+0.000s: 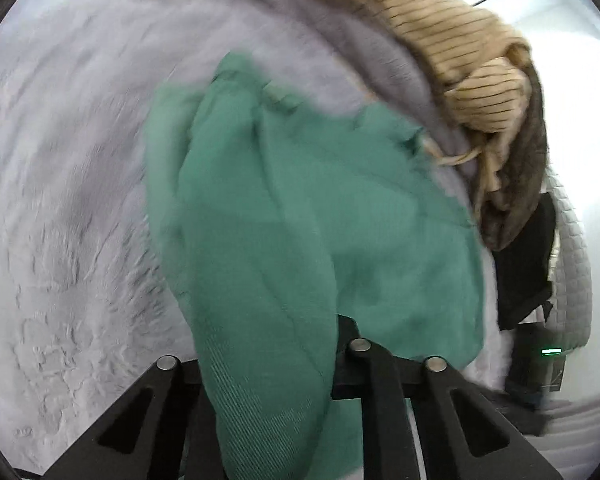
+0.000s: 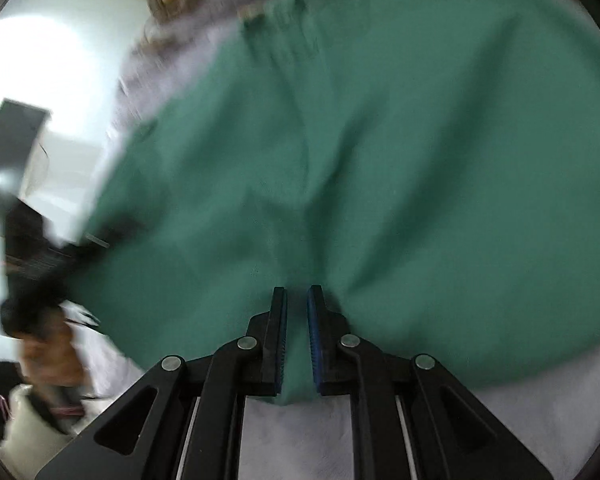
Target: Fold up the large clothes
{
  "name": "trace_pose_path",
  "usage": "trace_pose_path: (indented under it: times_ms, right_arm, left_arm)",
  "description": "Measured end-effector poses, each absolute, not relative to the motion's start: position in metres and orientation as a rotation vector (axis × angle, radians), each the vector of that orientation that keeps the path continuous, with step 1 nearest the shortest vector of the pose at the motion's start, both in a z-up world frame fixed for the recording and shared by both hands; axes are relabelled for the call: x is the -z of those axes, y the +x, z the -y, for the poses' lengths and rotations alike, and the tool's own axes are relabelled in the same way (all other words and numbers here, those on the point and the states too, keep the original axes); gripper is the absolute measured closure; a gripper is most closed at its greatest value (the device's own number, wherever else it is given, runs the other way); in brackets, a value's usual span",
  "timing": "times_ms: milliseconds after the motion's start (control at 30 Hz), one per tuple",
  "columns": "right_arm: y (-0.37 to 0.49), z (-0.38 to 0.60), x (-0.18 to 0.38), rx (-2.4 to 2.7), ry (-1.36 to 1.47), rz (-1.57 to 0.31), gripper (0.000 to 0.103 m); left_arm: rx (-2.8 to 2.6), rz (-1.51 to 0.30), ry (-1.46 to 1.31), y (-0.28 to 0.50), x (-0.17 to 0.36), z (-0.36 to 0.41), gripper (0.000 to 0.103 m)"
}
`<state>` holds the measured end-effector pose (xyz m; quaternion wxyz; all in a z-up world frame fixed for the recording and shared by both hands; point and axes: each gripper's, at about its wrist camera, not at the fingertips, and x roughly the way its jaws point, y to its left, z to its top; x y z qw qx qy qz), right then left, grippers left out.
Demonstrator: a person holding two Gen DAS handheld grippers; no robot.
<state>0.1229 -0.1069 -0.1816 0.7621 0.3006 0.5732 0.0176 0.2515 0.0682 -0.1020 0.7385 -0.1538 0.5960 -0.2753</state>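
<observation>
Green knit garment (image 1: 300, 216) hanging bunched and draped from the left gripper (image 1: 272, 344), covering the left finger completely and leaving only part of the black right finger (image 1: 350, 332) showing. Cloth passing between the fingers and down past the linkage, so apparently pinched there, though impossible to tell how far apart the fingers are standing. Fine ribbed weave showing along the lower fold, soft creases running upward, outline smeared by motion blur.

Spreading out behind and to the left: pale grey fleecy bedcover (image 1: 60, 220), napped and mottled, lying bare and open on that side. Crowding the upper right: tan striped knit (image 1: 452, 40) heaped on a grey fleece blanket (image 1: 356, 28), brown furry cloth (image 1: 524, 184) and a black garment (image 1: 528, 264) hanging below it, a quilted grey edge (image 1: 576, 280) dropping off beside white wall.

Filling most of the right wrist view: the same green garment (image 2: 380, 160), smooth and blurred, a waistband-like edge with loops near the top. Right gripper (image 2: 297, 340) pinching a narrow fold of it, black fingers with blue ribbed pads (image 2: 313, 344) standing nearly together, only the cloth's thickness between them. White bedcover (image 2: 300, 432) lying under the linkage, open along the bottom and right rim. Blurred dark shapes and a pale wall closing in at the left rim.
</observation>
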Motion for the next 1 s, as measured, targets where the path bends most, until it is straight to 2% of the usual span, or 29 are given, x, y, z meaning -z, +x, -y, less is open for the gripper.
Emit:
trace_pose_path:
  times_ms: [133,267,467,567,700,833,900,933,967,1000]
  right_arm:
    - [0.120,0.108,0.182,-0.081,0.680,-1.232,0.090]
    - [0.099,0.131,0.174,-0.147,0.820,-1.189,0.090]
    - [0.034,0.197,0.150,-0.097,0.945,-1.076,0.090]
    - [0.006,0.227,0.152,-0.046,0.991,-1.062,0.090]
    - [-0.032,0.267,0.167,0.028,1.043,-1.072,0.090]
    - [-0.057,0.290,0.177,0.057,1.107,-1.062,0.090]
    - [-0.065,0.296,0.175,0.064,1.115,-1.054,0.090]
    - [-0.065,0.297,0.174,0.067,1.117,-1.051,0.090]
    - [-0.067,0.300,0.173,0.072,1.119,-1.048,0.090]
    - [-0.070,0.302,0.172,0.078,1.121,-1.044,0.090]
  left_arm:
    - [0.651,-1.237,-0.285,0.247,0.063,-0.029,0.089]
    - [0.710,-1.166,-0.195,0.238,0.028,0.027,0.089]
    - [0.830,-1.072,0.022,0.210,-0.005,0.156,0.089]
    - [0.869,-1.079,0.121,0.194,0.005,0.220,0.089]
    - [0.892,-1.128,0.283,0.169,0.049,0.309,0.089]
    - [0.817,-1.183,0.403,0.155,0.095,0.349,0.088]
    - [0.791,-1.166,0.430,0.148,0.100,0.354,0.075]
    - [0.796,-1.165,0.426,0.145,0.099,0.355,0.052]
    - [0.803,-1.162,0.415,0.143,0.096,0.355,0.023]
    - [0.814,-1.132,0.392,0.139,0.089,0.353,0.018]
